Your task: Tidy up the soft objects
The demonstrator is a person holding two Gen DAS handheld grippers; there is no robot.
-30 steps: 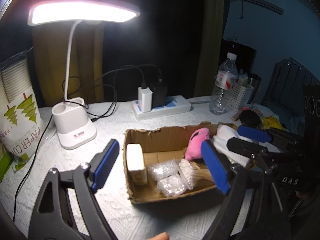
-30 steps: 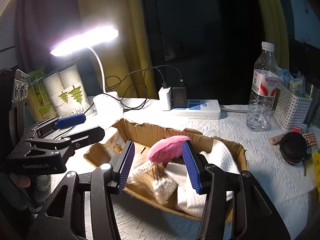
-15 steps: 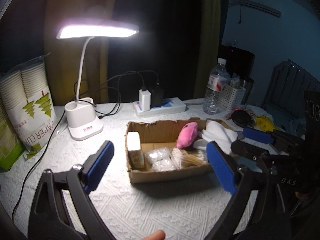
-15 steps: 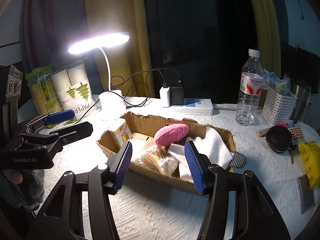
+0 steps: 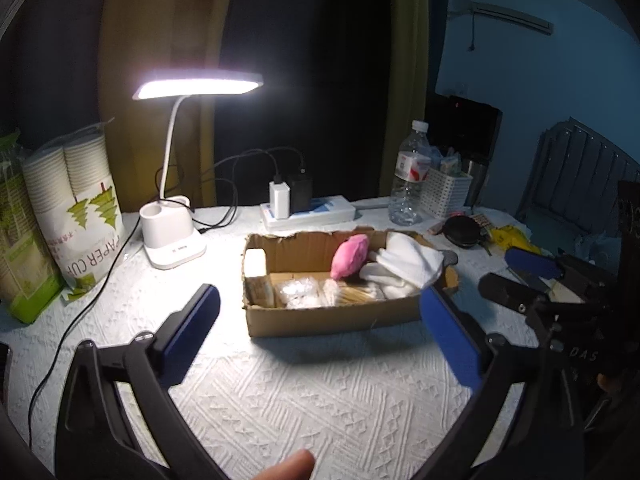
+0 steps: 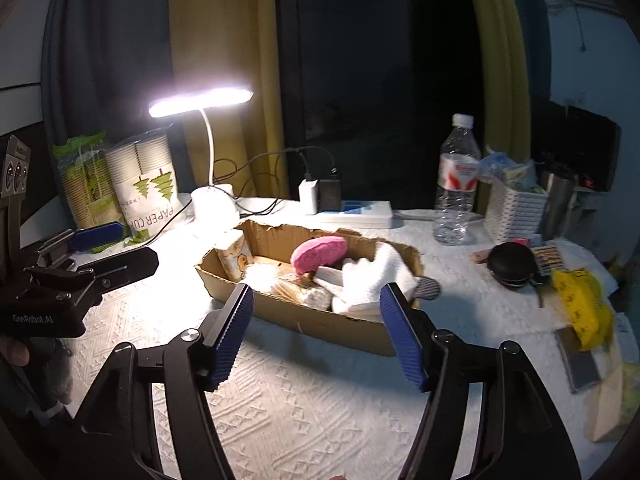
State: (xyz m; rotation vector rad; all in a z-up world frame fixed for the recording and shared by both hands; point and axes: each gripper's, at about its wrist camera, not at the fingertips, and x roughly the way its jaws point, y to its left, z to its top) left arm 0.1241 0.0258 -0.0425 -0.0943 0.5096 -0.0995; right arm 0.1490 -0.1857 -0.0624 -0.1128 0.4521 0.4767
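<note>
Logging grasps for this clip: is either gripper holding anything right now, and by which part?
Nothing is held. The left gripper and right gripper are both empty, jaws opening, in front of the cardboard box where the pink plush lies.

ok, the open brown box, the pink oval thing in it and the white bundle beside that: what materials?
Open brown box: corrugated cardboard by the look, matte, ragged torn rim.
Pink oval thing: probably plush or sponge, fuzzy matte surface, no shine.
White bundle: looks like knitted or terry fabric, soft folds and ribbed texture.

A plush toy [image 5: 349, 257] lies in the box [image 5: 328, 316], lamp [image 5: 174, 236] to its left, bottle [image 5: 409, 184] behind-right.
</note>
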